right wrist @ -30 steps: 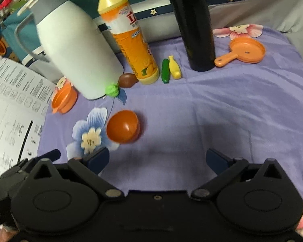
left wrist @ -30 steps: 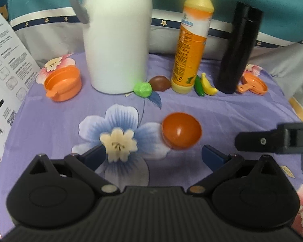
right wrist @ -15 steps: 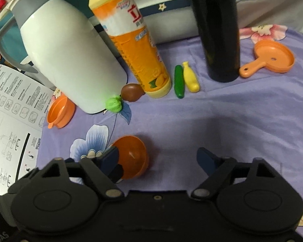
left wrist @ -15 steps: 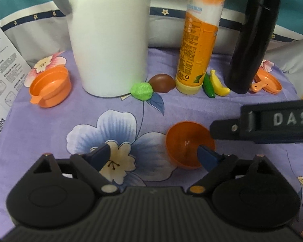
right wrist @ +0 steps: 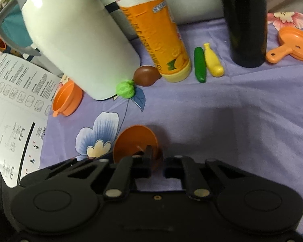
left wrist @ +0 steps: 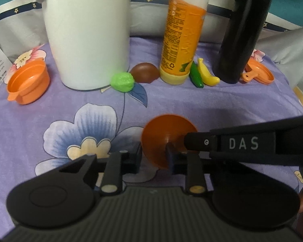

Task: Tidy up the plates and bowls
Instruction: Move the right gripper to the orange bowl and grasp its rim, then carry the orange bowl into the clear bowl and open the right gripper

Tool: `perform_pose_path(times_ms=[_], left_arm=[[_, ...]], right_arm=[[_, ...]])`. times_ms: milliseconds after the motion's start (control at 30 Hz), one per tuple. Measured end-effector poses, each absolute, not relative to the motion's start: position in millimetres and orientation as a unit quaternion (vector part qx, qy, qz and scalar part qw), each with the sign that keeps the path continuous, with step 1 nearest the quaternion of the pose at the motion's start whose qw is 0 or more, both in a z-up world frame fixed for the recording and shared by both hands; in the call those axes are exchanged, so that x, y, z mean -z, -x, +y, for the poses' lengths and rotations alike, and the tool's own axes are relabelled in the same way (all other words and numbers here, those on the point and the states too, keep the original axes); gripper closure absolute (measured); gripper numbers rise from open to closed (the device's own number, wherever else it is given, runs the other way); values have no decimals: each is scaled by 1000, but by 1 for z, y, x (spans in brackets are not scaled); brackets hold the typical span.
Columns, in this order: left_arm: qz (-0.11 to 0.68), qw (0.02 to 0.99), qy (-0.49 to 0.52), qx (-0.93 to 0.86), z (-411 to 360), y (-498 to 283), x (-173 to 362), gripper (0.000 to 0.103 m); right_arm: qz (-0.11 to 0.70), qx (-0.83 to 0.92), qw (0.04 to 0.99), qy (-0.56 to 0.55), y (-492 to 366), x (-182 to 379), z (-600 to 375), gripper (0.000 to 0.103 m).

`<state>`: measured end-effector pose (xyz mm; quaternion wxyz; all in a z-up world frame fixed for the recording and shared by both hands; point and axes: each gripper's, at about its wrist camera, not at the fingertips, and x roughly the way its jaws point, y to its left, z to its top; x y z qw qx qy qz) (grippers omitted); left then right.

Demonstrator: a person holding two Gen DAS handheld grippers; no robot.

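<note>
Two grippers grip one orange bowl (left wrist: 167,129) on the purple flowered cloth (left wrist: 232,104): the left gripper (left wrist: 154,157) fingers pinch its near rim, the right gripper (right wrist: 156,161) fingers pinch its right rim.

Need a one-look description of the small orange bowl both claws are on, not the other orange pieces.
Start at the tall white jug at the back of the purple flowered cloth. Come forward past the big blue flower print to the round orange bowl beside it. Unlike the handled orange pot left of the jug and the orange pan far right, it is plain, handleless, tipped on its side.
</note>
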<state>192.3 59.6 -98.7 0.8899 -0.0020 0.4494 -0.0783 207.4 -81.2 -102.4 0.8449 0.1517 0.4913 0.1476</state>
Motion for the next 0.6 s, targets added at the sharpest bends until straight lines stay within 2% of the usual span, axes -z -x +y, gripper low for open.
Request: perform_pose_path(times_ms=[600], left_arm=[[453, 887, -10, 92, 47, -149, 80, 82]], right_arm=[[492, -148, 843, -158, -167, 85, -97, 93]])
